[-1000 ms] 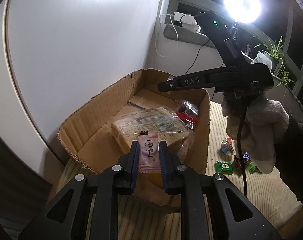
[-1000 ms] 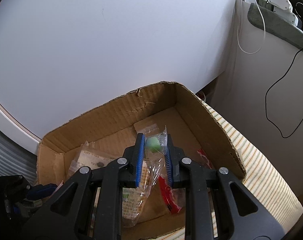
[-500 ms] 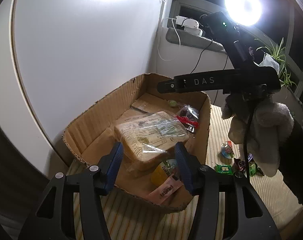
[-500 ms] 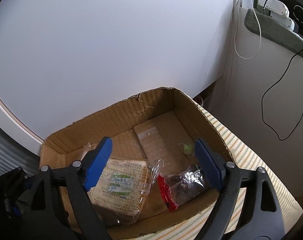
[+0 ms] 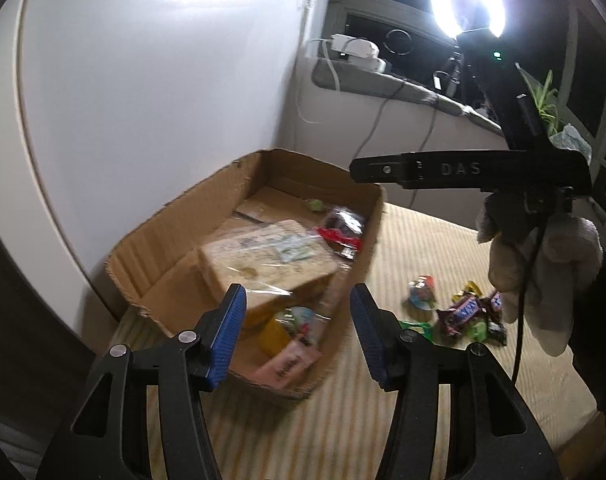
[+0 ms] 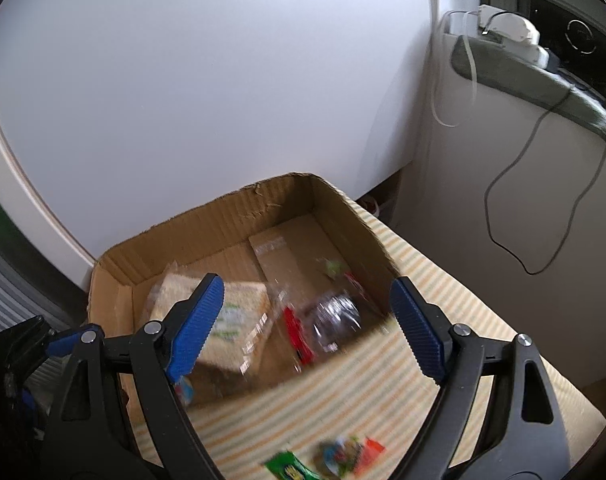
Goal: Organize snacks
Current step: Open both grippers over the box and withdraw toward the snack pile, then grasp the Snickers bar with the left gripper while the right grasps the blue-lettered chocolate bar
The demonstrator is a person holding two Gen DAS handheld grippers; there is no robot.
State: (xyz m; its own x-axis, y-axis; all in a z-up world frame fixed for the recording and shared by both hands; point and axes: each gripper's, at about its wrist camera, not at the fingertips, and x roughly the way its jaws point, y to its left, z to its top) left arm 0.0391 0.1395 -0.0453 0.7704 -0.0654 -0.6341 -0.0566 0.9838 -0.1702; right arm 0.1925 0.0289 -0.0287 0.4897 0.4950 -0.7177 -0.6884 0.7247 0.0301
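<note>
A shallow cardboard box (image 5: 191, 216) sits on a striped cloth against a white wall; it also shows in the right wrist view (image 6: 207, 220). Inside lie a bagged bread loaf (image 5: 263, 256), a pink snack packet (image 5: 289, 364), a small green candy (image 5: 314, 205) and a clear bag with a red clip (image 6: 335, 320). My left gripper (image 5: 299, 336) is open and empty above the box's near end. My right gripper (image 6: 307, 324) is open and empty above the box's near edge. Loose wrapped candies (image 5: 463, 312) lie on the cloth right of the box.
A bright ring lamp (image 5: 467, 4) on a black stand rises at the right. A grey window sill (image 5: 383, 80) holds a white charger and cables. A cable (image 6: 543, 184) hangs down the wall. More wrappers (image 6: 327, 460) lie near the cloth's front.
Both grippers opened and dropped their snacks into the box: the pink packet from the left, the green candy from the right. Both have since drawn back from the box.
</note>
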